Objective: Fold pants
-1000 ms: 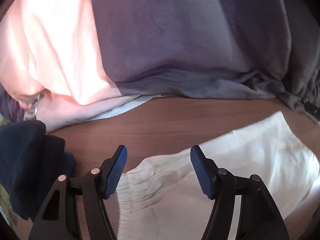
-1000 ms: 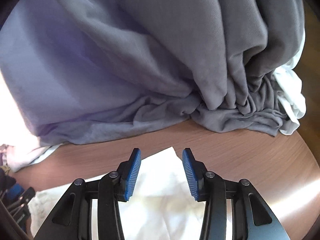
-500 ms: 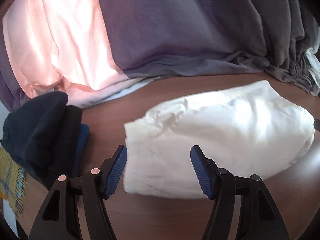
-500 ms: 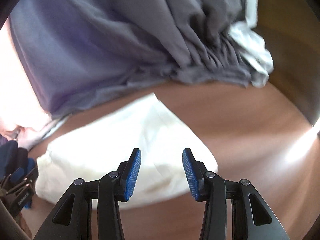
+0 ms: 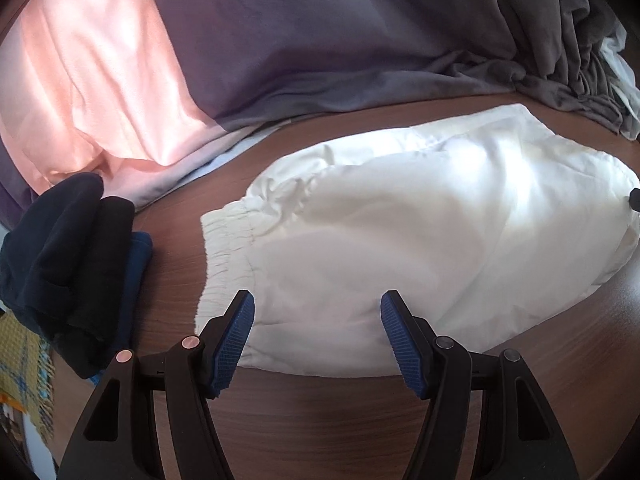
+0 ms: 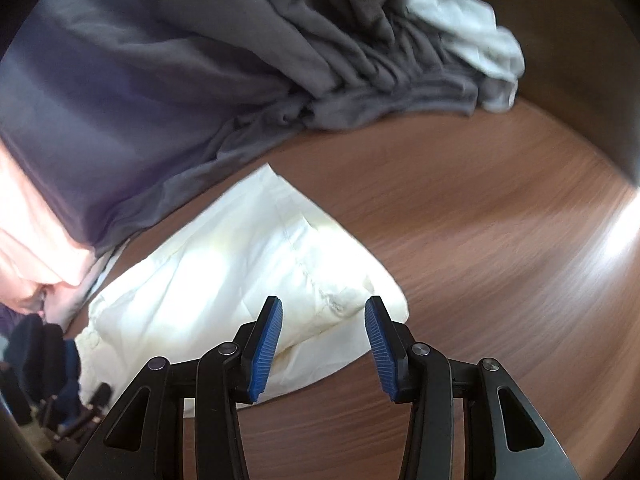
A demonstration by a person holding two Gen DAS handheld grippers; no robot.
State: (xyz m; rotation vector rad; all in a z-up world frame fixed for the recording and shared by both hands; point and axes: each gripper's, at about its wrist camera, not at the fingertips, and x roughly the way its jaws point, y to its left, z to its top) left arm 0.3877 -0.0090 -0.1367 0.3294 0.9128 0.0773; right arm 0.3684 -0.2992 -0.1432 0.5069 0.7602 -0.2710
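White pants (image 5: 408, 240) lie folded flat on the brown wooden table (image 5: 360, 420), elastic waistband at the left. My left gripper (image 5: 318, 338) is open and empty, above the pants' near edge by the waistband. The pants also show in the right wrist view (image 6: 240, 288), with the leg-end corner at the right. My right gripper (image 6: 322, 348) is open and empty, just above that near right corner. The other gripper is faintly visible at the lower left of the right wrist view.
A big pile of grey (image 5: 360, 40) and pink (image 5: 92, 80) cloth fills the far side of the table. Dark navy folded clothes (image 5: 68, 256) lie left of the pants. A crumpled white cloth (image 6: 472, 36) lies at the far right. Bare table (image 6: 500, 240) shows at the right.
Both grippers have pulled back and up from the pants. The whole folded garment now shows, where before only its edge was between the fingers. Both stayed open.
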